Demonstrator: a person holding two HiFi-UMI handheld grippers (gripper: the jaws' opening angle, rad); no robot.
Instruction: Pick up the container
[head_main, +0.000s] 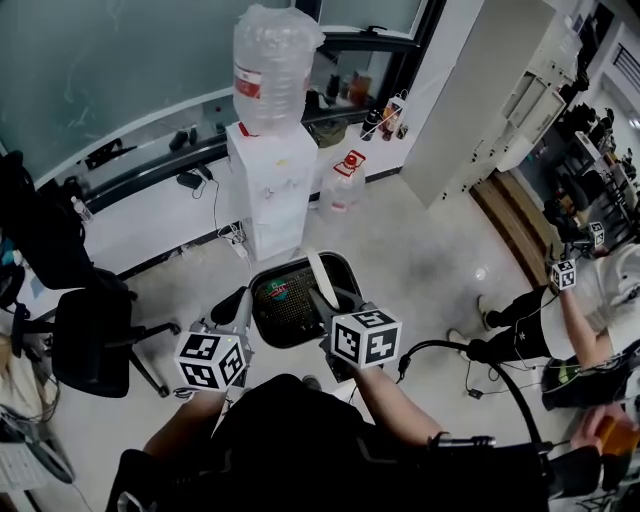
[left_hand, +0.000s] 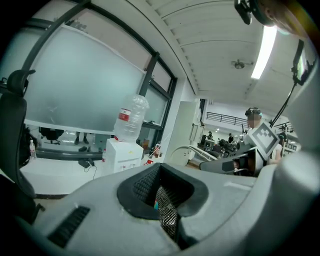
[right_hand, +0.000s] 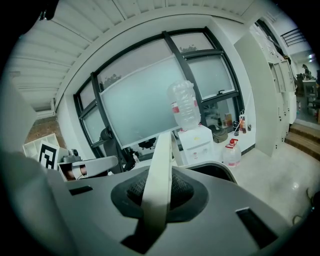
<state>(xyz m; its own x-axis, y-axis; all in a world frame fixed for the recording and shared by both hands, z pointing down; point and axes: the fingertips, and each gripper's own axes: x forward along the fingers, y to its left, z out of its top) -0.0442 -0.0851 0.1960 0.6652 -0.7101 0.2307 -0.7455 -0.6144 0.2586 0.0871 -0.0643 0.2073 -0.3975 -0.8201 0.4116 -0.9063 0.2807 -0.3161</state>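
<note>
The container (head_main: 285, 305) is a black mesh bin with a white band (head_main: 322, 275) running over its rim. It hangs between my two grippers, close in front of my body. My left gripper (head_main: 243, 312) is shut on the bin's left side. In the left gripper view a thin sheet of black mesh (left_hand: 167, 216) is pinched between the jaws. My right gripper (head_main: 328, 306) is shut on the right side. In the right gripper view the white band (right_hand: 161, 170) runs up out of the closed jaws, and the bin's dark rim (right_hand: 220, 172) shows behind it.
A white water dispenser (head_main: 272, 190) with a big bottle on top stands just beyond the bin, with a spare jug (head_main: 343, 183) beside it. A black office chair (head_main: 95, 335) is at the left. At the right another person crouches holding a marker cube (head_main: 563, 274), with cables (head_main: 500, 375) on the floor nearby.
</note>
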